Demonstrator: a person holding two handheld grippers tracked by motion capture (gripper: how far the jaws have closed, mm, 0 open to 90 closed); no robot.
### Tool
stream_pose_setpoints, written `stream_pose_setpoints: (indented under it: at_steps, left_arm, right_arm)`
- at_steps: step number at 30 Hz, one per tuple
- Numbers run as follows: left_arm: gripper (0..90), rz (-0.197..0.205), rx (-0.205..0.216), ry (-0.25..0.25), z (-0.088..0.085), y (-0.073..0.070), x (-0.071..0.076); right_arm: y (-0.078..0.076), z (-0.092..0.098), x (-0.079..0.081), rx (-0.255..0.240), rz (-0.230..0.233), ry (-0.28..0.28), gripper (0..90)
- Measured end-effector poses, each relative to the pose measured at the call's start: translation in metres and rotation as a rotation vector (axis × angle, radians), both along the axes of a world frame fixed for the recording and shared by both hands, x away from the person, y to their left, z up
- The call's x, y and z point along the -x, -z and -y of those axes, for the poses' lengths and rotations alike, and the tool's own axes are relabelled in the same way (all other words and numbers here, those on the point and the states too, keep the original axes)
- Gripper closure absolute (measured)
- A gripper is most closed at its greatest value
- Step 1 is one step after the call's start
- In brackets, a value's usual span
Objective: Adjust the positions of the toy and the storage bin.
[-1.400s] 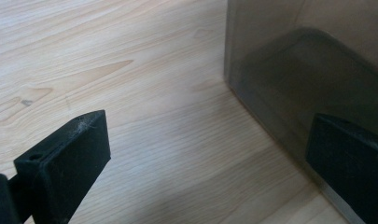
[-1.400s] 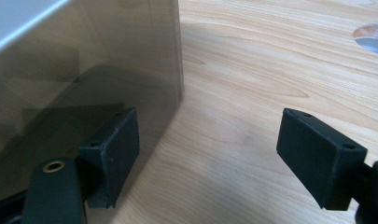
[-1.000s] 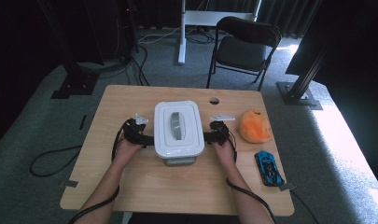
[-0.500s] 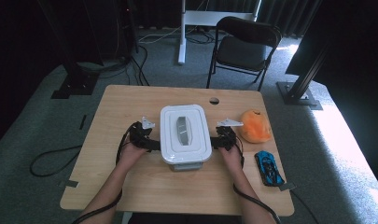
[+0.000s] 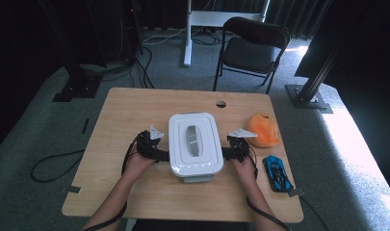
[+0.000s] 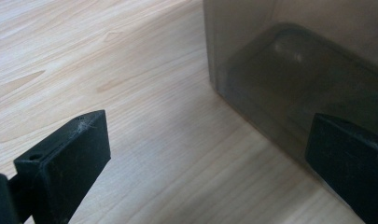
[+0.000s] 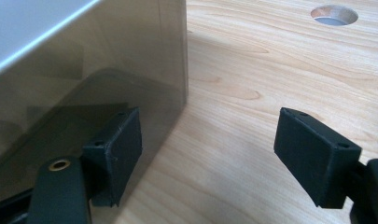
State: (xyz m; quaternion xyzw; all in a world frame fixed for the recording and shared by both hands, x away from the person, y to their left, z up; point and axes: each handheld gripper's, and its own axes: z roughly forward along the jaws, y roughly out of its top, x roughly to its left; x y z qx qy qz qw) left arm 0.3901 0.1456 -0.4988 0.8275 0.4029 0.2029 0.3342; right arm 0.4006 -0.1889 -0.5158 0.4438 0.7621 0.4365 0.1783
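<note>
White plastic dominates the middle of the wooden table [image 5: 135, 110]: a lidded container [image 5: 195, 147] sits near the person's edge, with a gripper at each of its short flanks. Nearest the camera, the person's forearms come up from the bottom of the high view, and each hand carries its tool flat and low, level with the box's base.

The left gripper [image 6: 205, 158] stands with its jaws spread wide; in the left gripper view one black jaw floats over bare wood and the other sits right against the smoky, translucent wall of the container [image 6: 317, 70], near its corner. The right gripper [image 7: 207, 154] is likewise spread, one jaw lying against the tinted wall [image 7: 84, 93] and the other out over open table. Neither tool is clamped on anything. From the high view I cannot tell whether they press the box between them or merely rest beside it.

My reading is that the work in hand is shifting or squaring up the box by pushing on its sides, and that it is mid-course: the lid is on, the box stands upright on the wood, and no grasp has been made. What is left seems to be nudging it to its final spot and backing both tools away.

Farther right lie a blue toy car [image 5: 277, 173] and an orange object [image 5: 263, 130], both apart from the box. Beyond is a cable hole [image 5: 221, 104], then a folding chair [image 5: 253, 50].
</note>
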Motion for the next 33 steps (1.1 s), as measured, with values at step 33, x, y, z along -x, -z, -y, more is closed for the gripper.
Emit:
stream_pose_setpoints:
  at_steps: [33]
  left_arm:
    - [0.5, 0.015, 0.029, -0.044, -0.009, 0.006, 0.032]
  right_arm:
    - [0.004, -0.013, -0.032, -0.008, -0.011, -0.144, 24.8]
